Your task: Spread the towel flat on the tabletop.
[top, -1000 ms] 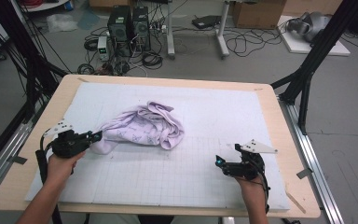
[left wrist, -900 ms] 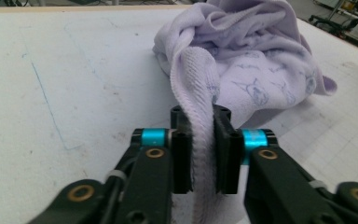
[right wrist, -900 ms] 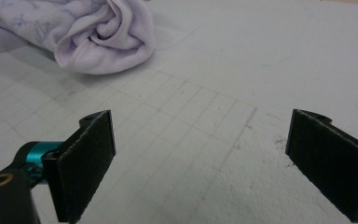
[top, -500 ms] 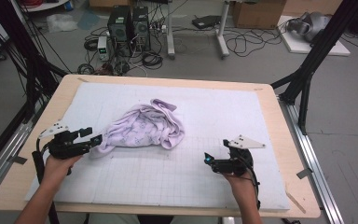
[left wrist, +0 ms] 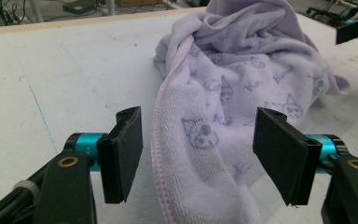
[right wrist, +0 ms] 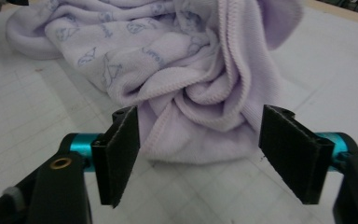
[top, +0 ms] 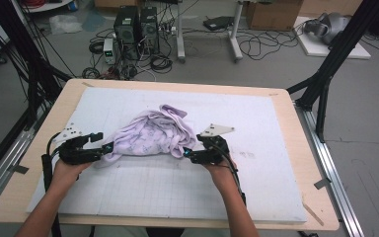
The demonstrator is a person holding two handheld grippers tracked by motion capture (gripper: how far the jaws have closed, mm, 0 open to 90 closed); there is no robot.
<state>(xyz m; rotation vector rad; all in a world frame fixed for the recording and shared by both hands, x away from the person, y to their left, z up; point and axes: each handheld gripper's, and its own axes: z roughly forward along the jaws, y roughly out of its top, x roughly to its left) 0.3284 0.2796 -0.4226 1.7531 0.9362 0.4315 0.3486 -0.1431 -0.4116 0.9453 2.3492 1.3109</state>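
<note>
A crumpled lilac towel with printed cartoon figures lies in the middle of the white mat. My left gripper is at its left end. Its jaws have just been opening and stand apart, with the towel's hemmed edge lying loose between the pads of the left gripper. My right gripper is at the towel's near right corner. Its jaws have just been closing, and the folded bunch of towel sits between them with neither pad of the right gripper pressing on it.
The white grid mat covers a wooden table. Black frame legs stand at the table's far corners. Computer towers and cables sit on the floor beyond the far edge.
The right gripper has moved left across the mat to the towel's right corner and narrowed its jaws. The left gripper has opened and let go of the towel's left end.
</note>
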